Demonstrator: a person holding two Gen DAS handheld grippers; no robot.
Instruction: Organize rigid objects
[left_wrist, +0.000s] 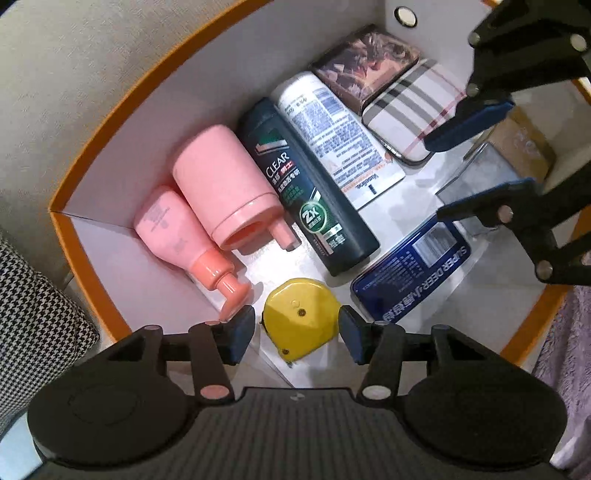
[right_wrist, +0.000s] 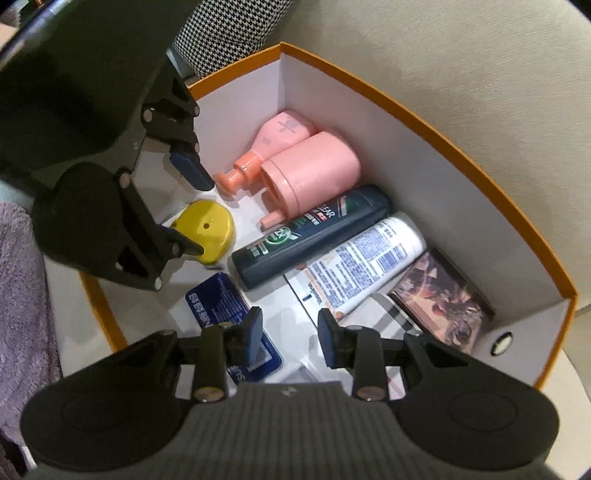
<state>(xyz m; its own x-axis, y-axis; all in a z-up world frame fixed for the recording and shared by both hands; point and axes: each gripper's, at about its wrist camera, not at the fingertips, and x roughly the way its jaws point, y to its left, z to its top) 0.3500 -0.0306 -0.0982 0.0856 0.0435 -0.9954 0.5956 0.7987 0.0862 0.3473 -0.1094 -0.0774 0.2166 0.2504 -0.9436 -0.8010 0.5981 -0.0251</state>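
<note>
An orange-rimmed white box (left_wrist: 96, 122) holds the objects. On its floor lies a yellow tape measure (left_wrist: 301, 317). My left gripper (left_wrist: 297, 330) points down over it, open, one pad on each side with thin gaps. Beside it lie a pink pump bottle (left_wrist: 177, 229), a wide pink bottle (left_wrist: 225, 184), a dark green CLEAR bottle (left_wrist: 306, 184), a white tube (left_wrist: 332, 129), a plaid case (left_wrist: 410, 110), a brown picture box (left_wrist: 365, 62) and a blue tin (left_wrist: 410, 273). My right gripper (right_wrist: 290, 338) hovers open and empty above the blue tin (right_wrist: 218, 306).
A clear plastic case (left_wrist: 487, 173) and a cardboard box (left_wrist: 524, 144) sit at the box's right end. Houndstooth fabric (left_wrist: 29, 314) lies outside the left wall. A purple fluffy cloth (left_wrist: 569, 350) lies outside the right. The box stands on a beige cushion (left_wrist: 55, 74).
</note>
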